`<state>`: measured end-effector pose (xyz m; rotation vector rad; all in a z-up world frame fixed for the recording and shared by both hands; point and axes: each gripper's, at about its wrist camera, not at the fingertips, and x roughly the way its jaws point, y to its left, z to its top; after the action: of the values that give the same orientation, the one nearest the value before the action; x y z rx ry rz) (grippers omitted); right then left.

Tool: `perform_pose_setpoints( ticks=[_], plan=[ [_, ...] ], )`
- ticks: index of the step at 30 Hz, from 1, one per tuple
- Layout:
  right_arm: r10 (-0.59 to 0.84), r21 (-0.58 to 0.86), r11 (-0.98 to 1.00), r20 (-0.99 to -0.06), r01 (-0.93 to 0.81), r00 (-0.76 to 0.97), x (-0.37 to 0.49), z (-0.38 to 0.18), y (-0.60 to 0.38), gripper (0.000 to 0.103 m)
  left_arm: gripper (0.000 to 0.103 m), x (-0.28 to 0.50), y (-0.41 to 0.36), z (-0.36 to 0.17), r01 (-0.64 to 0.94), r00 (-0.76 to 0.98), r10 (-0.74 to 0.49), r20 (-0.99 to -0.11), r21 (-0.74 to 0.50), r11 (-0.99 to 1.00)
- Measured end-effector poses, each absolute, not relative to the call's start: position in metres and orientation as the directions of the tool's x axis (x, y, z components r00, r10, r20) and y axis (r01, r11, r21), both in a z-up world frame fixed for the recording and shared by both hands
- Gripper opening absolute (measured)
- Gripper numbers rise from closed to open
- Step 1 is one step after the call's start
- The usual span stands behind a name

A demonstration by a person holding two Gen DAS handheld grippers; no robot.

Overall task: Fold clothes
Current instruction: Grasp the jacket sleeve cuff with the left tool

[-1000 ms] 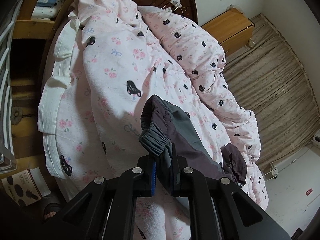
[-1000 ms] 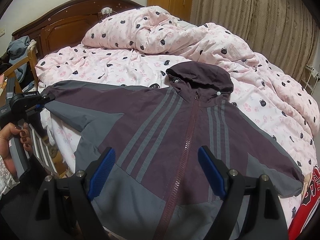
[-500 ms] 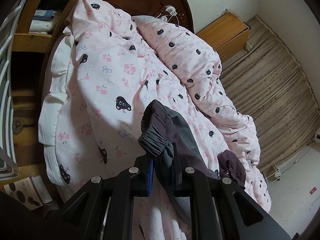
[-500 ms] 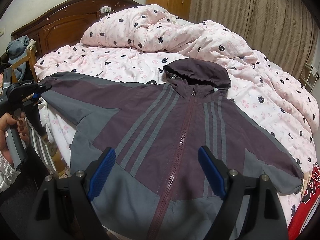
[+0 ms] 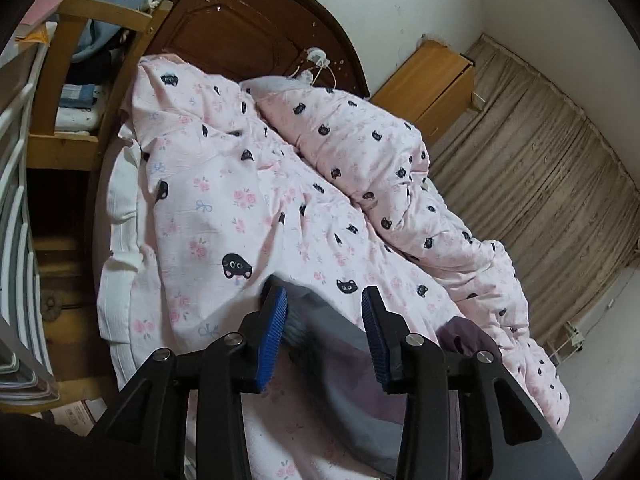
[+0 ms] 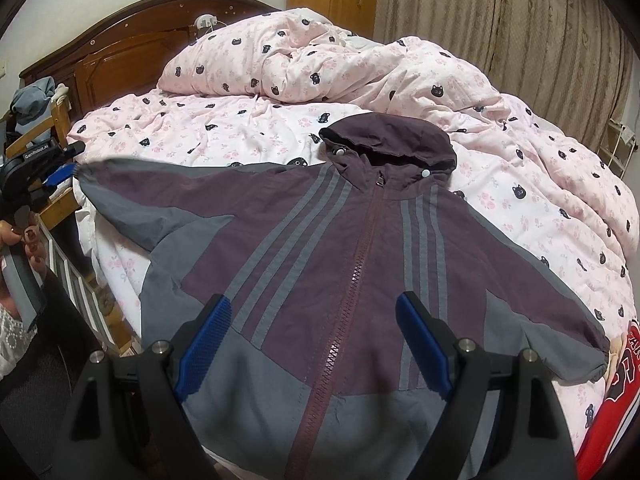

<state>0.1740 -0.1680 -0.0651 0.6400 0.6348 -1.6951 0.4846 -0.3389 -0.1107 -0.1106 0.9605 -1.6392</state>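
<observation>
On the bed, left view: left gripper (image 5: 324, 320) jaws apart, sleeve (image 5: 332, 344) lying loose between them, spread flat for folding.
Right view: right gripper (image 6: 316, 344) gaping above the jacket (image 6: 320, 248), holding nothing.

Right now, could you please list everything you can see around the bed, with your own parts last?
jacket: one, maroon and grey, hooded, zipped, spread front-up on the bed.
duvet: one, pink with black cat faces, bunched towards the headboard and far side.
headboard: one, dark brown wood, at the bed's head.
wooden chair: one, tan, beside the bed, holding clothes.
curtain: one, beige, behind the bed.
cabinet: one, light wood, in the corner.
red garment: one, red with white lettering, at the bed's near right edge.
left gripper: black with blue pads, jaws open around the sleeve cuff.
right gripper: black with blue pads, jaws open over the jacket's hem.
</observation>
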Motion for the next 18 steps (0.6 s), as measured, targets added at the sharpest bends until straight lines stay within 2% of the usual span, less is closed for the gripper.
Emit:
perform_pose_setpoints(
  ticks=[10, 14, 18],
  plan=[
    [-0.684, -0.074, -0.206, -0.703, 0.976, -0.197, 0.171, -0.061, -0.165, 0.086, 0.035, 0.489, -0.351, -0.135, 0.749, -0.323, -0.799, -0.507, -0.653, 0.112],
    [-0.683, -0.077, -0.204, -0.703, 0.976, -0.198, 0.173, -0.06, -0.166, 0.086, 0.043, 0.487, -0.355, -0.144, 0.771, -0.277, -0.762, -0.586, -0.609, 0.188],
    [-0.684, -0.083, -0.195, -0.703, 0.977, -0.196, 0.176, -0.059, -0.166, 0.086, 0.043, 0.489, -0.354, -0.164, 0.751, -0.294, -0.709, -0.641, -0.614, 0.243]
  ],
)
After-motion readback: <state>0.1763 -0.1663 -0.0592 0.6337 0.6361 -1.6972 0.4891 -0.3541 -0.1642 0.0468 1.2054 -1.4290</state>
